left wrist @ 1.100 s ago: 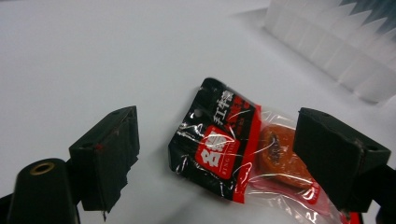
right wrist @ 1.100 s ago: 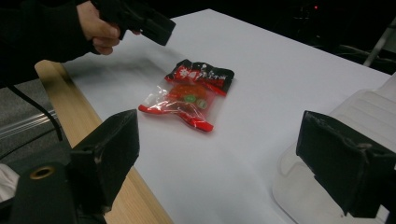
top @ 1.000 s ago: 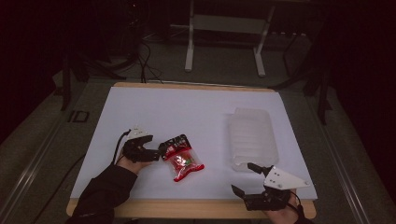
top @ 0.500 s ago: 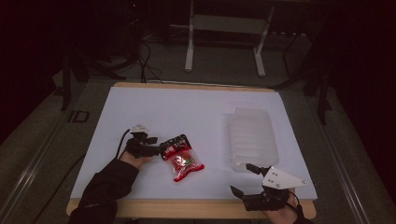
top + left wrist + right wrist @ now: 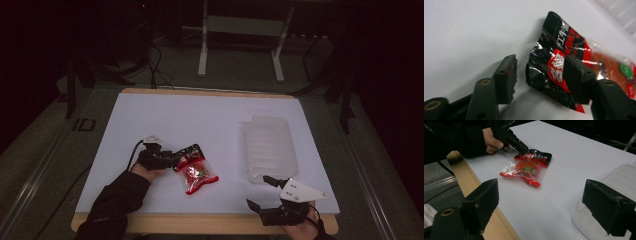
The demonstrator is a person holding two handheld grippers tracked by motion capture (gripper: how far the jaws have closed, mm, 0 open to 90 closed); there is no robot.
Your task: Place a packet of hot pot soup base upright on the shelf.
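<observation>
A red and black snack packet with a clear window lies flat on the white table top. My left gripper is low at the packet's black end. Its jaws have just been closing and the packet's crumpled end is between them. One jaw lies over the packet, while the other stands a small gap off its edge. In the right gripper view the left gripper touches that same end. My right gripper hovers open near the table's front right edge, holding nothing.
A clear plastic tray sits on the right side of the table, just beyond the right gripper. The table's wooden front edge runs below both hands. A white stand's legs and cables are on the floor behind the table.
My left gripper has sunk a little towards the packet's black end and its jaws have narrowed around it. The packet and the right gripper have stayed put.
</observation>
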